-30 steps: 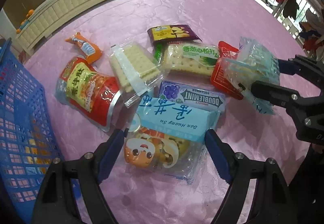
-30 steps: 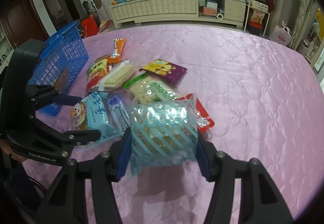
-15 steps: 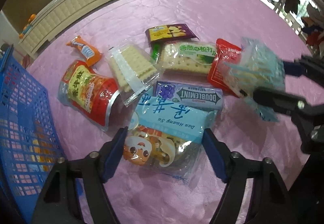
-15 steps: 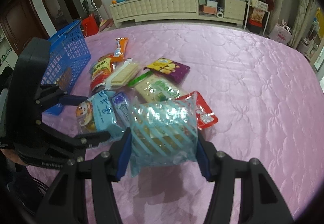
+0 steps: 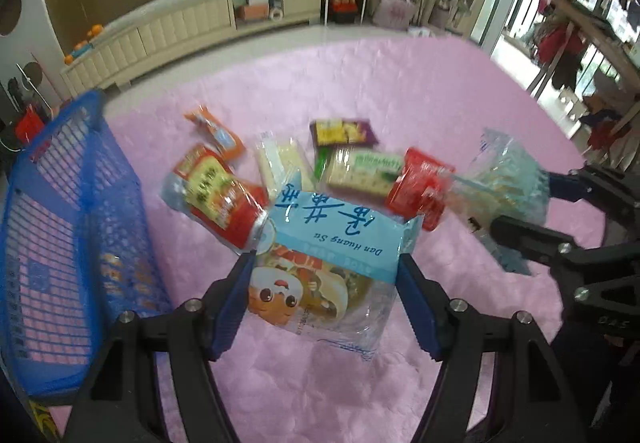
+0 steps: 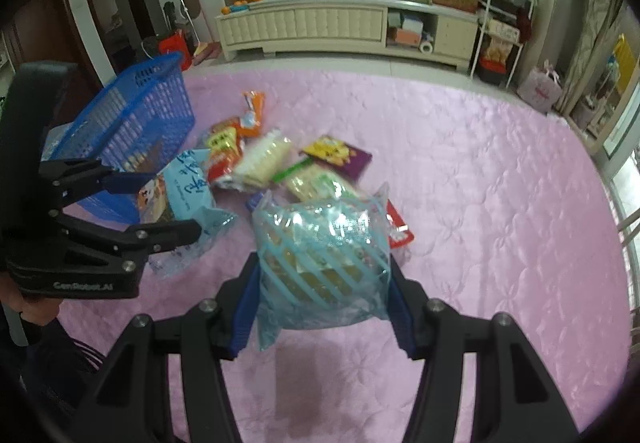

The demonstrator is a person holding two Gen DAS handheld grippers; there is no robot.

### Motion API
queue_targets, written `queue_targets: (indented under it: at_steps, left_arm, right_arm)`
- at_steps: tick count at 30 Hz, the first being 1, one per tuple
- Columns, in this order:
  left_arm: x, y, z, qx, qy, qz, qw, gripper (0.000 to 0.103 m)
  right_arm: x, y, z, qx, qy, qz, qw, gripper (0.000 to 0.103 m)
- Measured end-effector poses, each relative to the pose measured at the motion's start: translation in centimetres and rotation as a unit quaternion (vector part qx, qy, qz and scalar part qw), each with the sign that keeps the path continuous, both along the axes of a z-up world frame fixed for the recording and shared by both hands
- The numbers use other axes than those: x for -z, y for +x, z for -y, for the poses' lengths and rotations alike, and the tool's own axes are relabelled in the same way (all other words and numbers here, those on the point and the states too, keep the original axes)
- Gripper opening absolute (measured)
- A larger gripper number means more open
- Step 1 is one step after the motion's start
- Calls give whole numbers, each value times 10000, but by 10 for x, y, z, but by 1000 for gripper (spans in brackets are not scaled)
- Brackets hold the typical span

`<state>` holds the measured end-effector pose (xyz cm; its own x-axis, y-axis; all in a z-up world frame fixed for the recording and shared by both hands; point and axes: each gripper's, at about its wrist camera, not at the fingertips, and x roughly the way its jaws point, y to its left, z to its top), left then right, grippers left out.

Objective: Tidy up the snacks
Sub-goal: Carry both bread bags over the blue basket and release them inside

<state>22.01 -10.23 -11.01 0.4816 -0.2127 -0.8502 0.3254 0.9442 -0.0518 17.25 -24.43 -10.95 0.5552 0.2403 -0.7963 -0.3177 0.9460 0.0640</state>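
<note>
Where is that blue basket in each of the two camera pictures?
Left wrist view: the basket fills the left edge, beside the snack pile.
Right wrist view: the basket sits at upper left, behind the left gripper.
Shared landmark: the orange packet lies next to it.

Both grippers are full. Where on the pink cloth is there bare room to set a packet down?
Bare pink quilted cloth lies right of the red sachet, out to the far edge, and near, under the right gripper with its striped clear bag. It is crowded between the blue plastic basket and purple packet, where the snacks overlap.
</note>
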Motion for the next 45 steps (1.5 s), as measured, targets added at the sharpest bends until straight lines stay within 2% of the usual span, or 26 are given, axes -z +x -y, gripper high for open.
queue_targets:
  at_steps: [6, 7, 8, 14, 21, 32, 36, 45]
  left_arm:
    - [-47, -22, -23, -205, -193, 576, 9979, 68]
    - [-53, -24, -28, -261, -228, 643, 9973, 68]
    - [-60, -27, -35, -326, -290, 718, 9965, 68]
    - [-91, -38, -73, -597, -294, 971, 9931, 68]
    - [-112, -45, -121, -978, -198, 1142, 9884, 68]
    - [-119, -37, -186, -1588, -44, 1145, 9806, 68]
    - [-110, -17, -211, -1811, -128, 955, 9787, 68]
    - [-81, 30, -242, -1985, -16, 639, 9780, 68]
  right_arm:
    - [-36, -9, -20, -103, -69, 338, 9994, 62]
    - [-50, -12, -28, -119, -73, 527, 9985, 62]
    - [-50, -12, -28, -119, -73, 527, 9985, 62]
    - [-79, -11, -57, -367, 105, 767, 9963, 62]
    - [-100, -7, -107, -840, 102, 1017, 9912, 62]
    - [-105, 22, -181, -1497, 235, 920, 9842, 62]
    - [-96, 45, -209, -1730, 62, 814, 9815, 62]
    - [-72, 100, -243, -1885, -191, 536, 9804, 62]
